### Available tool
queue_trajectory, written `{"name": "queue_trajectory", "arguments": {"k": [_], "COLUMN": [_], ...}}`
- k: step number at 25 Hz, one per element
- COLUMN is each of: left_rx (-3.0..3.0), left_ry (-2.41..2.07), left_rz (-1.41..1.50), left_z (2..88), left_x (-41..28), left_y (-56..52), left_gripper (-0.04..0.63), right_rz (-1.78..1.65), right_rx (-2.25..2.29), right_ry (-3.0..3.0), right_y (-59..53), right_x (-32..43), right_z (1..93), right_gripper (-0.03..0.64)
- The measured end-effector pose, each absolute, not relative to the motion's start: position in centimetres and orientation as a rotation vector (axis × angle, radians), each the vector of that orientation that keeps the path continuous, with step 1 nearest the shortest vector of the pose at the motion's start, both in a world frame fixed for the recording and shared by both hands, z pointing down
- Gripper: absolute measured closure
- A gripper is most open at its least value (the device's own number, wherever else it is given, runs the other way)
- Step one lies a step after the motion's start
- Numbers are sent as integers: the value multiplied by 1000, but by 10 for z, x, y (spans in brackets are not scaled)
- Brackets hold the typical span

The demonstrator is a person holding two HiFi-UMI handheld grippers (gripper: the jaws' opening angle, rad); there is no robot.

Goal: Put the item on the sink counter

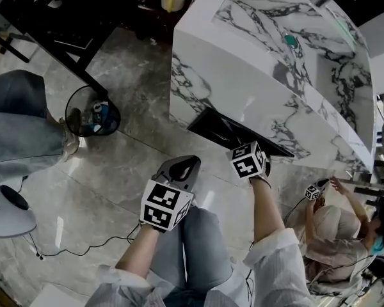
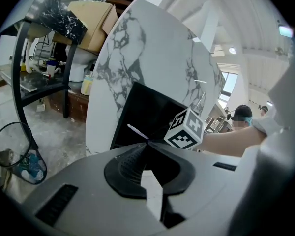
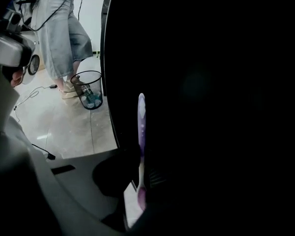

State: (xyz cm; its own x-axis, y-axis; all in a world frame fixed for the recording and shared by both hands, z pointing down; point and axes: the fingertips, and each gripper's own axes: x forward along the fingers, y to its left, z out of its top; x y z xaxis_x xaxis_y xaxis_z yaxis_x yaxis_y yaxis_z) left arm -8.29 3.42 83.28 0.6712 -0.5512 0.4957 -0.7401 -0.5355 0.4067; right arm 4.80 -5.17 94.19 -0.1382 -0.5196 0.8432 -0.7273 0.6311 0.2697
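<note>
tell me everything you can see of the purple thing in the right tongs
It looks like a slim purple and white toothbrush, plastic by its look. The right tongs are shut on it near its lower end. It sticks straight out along the jaws, and its rounded purple tip hangs free in front of the dark opening low in the marble sink unit. Bristles cannot be made out. Only the tongs touch it.

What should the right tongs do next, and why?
Probably lift. The right tongs are shut on a slim purple item, held low in front of the dark opening under the marble sink counter. The counter top lies well above them, so raising the item toward it seems the sensible next step.
</note>
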Motion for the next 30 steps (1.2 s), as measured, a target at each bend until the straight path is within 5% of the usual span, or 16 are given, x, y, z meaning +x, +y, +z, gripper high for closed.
{"name": "queue_trajectory", "arguments": {"k": [17, 30], "left_rx": [2258, 2194], "left_ry": [-994, -975], "left_rz": [432, 503], "left_z": [821, 681], "left_x": [-87, -93], "left_y": [31, 60], "left_gripper": [574, 574], "right_rz": [257, 425], "right_rx": [1084, 1039], "right_ry": [-1769, -1801], "right_y": [-49, 21], "right_x": [57, 22], "right_z": [931, 801], "right_gripper": [522, 522]}}
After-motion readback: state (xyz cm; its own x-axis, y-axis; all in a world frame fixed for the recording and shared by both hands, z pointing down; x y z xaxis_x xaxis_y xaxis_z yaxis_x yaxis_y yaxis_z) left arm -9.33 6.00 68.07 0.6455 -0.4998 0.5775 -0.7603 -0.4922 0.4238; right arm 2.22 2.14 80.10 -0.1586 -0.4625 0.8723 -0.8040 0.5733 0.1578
